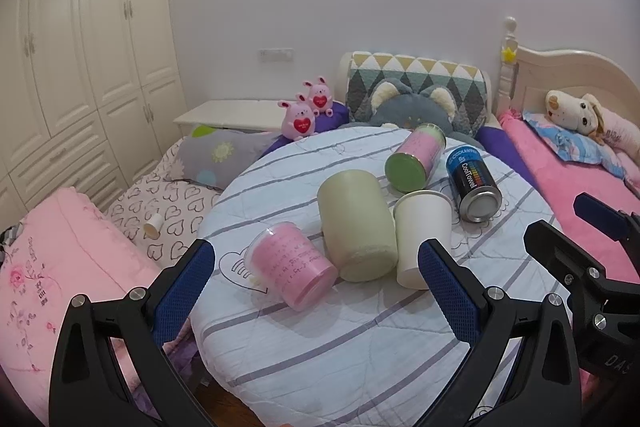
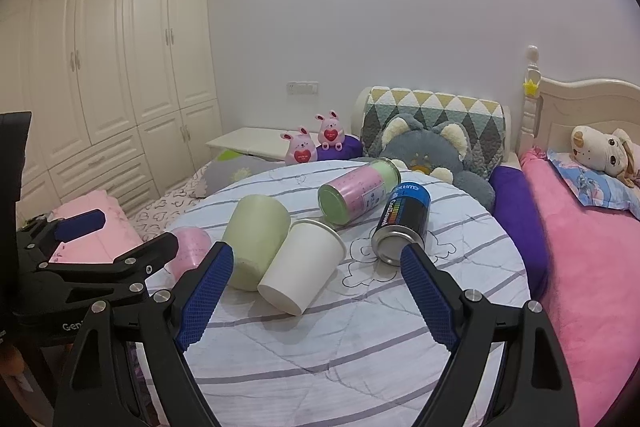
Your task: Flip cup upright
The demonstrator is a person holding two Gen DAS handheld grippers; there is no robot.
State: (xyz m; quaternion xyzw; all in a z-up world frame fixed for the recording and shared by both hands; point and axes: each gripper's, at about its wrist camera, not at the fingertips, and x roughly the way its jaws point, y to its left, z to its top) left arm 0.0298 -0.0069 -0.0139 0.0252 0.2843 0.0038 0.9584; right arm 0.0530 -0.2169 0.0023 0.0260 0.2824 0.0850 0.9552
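Note:
Several containers lie on their sides on a round table [image 1: 360,347] with a striped white cloth. A white paper cup [image 1: 422,239] lies with its base towards me, also in the right wrist view [image 2: 302,267]. A pale green cup [image 1: 356,225] [image 2: 254,239] lies beside it on the left. A pink clear cup [image 1: 290,263] [image 2: 188,251] lies further left. My left gripper [image 1: 316,255] is open and empty, just in front of them. My right gripper [image 2: 318,259] is open and empty, facing the white cup.
A pink-and-green can [image 1: 416,157] [image 2: 360,191] and a black-and-blue can [image 1: 474,187] [image 2: 404,221] lie behind the cups. Beds with pink bedding [image 1: 60,267] [image 2: 592,267] flank the table. Plush toys [image 1: 412,107] and a wardrobe [image 1: 80,67] stand behind.

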